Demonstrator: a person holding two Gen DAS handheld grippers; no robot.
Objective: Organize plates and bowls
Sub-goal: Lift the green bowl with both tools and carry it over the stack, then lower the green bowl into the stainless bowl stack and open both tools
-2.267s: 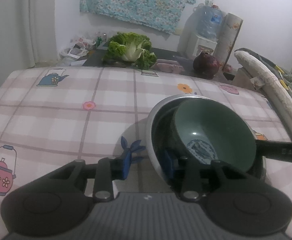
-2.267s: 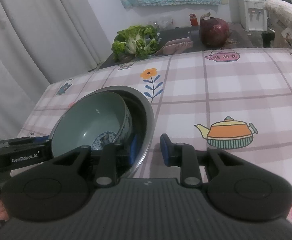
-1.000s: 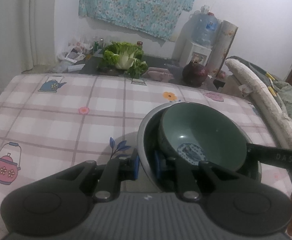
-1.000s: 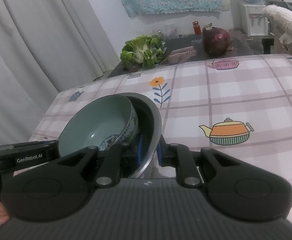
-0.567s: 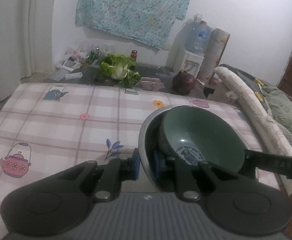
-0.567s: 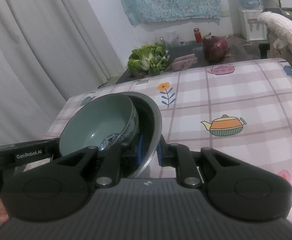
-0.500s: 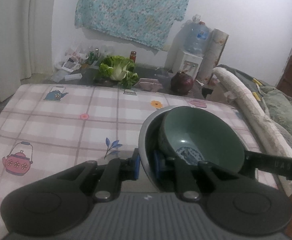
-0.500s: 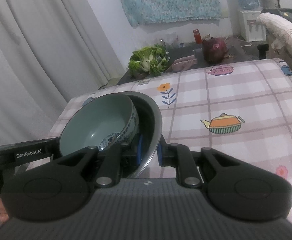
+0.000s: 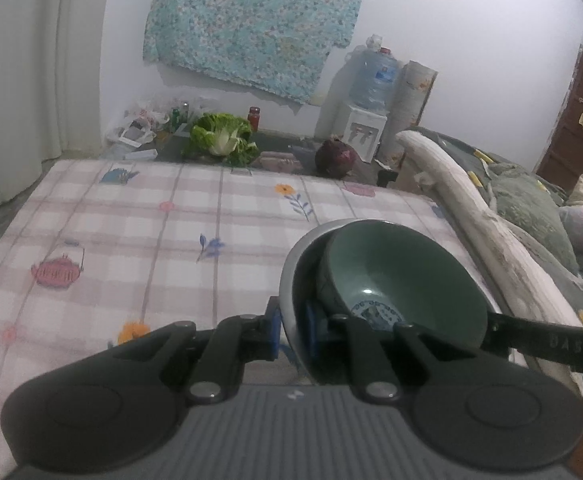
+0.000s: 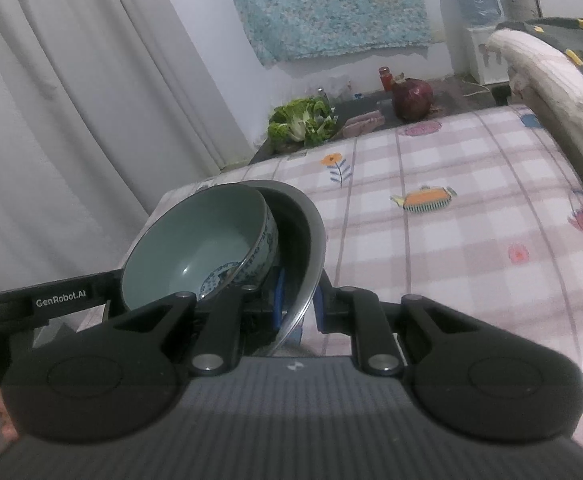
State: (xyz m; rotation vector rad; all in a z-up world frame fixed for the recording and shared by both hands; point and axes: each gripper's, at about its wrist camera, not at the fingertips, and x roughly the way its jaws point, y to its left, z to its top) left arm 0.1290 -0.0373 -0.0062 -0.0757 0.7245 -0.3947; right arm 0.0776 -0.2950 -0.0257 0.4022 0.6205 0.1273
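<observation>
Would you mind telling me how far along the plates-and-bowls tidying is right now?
Done: the green bowl already sits nested inside the metal bowl. In hand: the left claw and right claw each clamp the metal bowl's rim. Left: setting the pair down; no destination is visible.

This was a lived-in room of a home, used for eating and sleeping alike. A table (image 9: 131,232) wore a pink plaid cloth printed with teapots and flowers. Pale curtains (image 10: 71,100) hung at one side, and a floral blue cloth (image 9: 251,20) was pinned to the white wall. On the floor beyond lay a leafy cabbage (image 9: 221,140), a red cabbage (image 9: 337,158), plastic bags and a jar, next to a water dispenser (image 9: 365,120) with its big bottle. Folded bedding (image 9: 531,208) was piled alongside, near a brown wooden door (image 9: 579,120).
</observation>
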